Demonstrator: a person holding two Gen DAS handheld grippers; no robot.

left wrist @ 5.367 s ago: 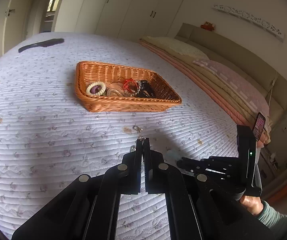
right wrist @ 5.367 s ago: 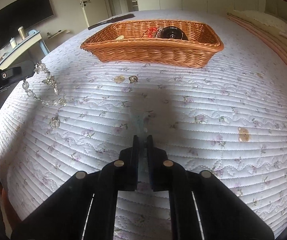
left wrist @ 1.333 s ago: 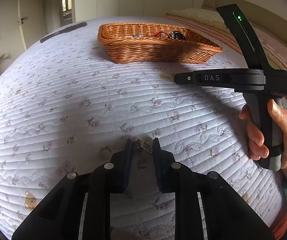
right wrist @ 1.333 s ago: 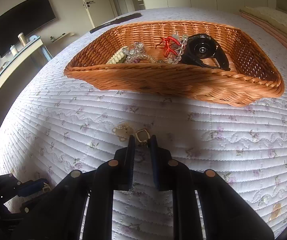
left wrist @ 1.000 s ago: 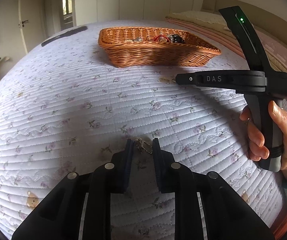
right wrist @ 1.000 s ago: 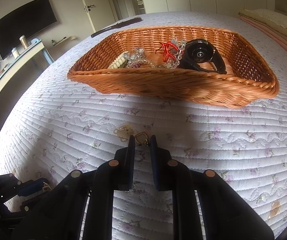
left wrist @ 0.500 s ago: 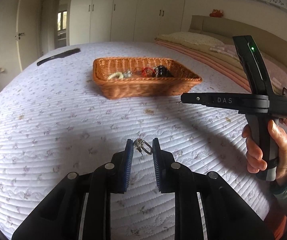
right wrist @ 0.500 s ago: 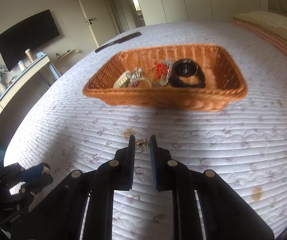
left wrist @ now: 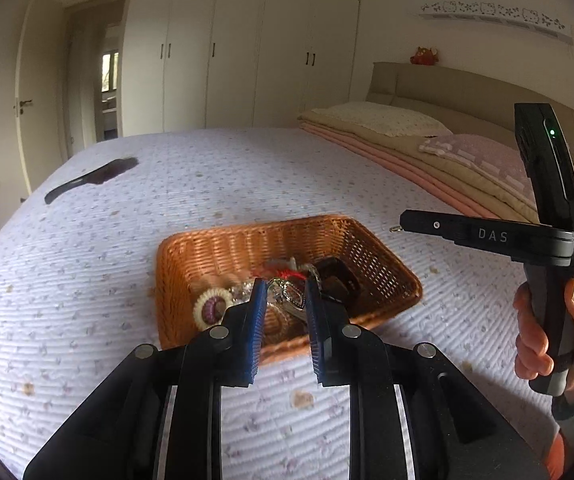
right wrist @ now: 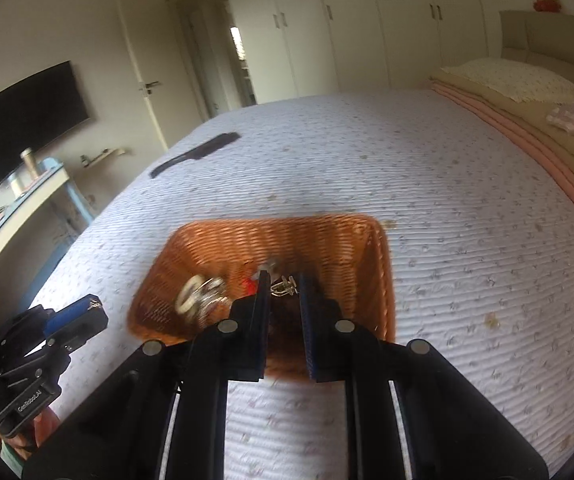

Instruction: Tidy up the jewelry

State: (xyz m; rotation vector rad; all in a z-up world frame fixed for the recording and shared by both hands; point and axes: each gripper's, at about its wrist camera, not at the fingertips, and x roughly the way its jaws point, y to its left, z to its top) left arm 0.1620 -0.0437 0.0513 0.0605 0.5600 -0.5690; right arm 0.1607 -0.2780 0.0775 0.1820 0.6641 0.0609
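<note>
Above the quilted bed (left wrist: pixel 127 240) and wicker basket (left wrist: pixel 207 248) we carry two light, snag-prone trinkets, the left gripper (left wrist: pixel 285 294) pinching a heart pendant (left wrist: pixel 293 298), the right gripper (right wrist: pixel 281 286) clamping a gold clasp (right wrist: pixel 284 286) by its ring.

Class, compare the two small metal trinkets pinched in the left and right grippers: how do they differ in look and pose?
The left gripper pinches a silvery trinket with a rounded dark-centred pendant; the right gripper pinches a smaller pale-gold trinket. The silvery trinket hangs down between the pads, while the pale-gold trinket spans crosswise. Both appear in front of the wicker basket, clear of the bedspread.
</note>
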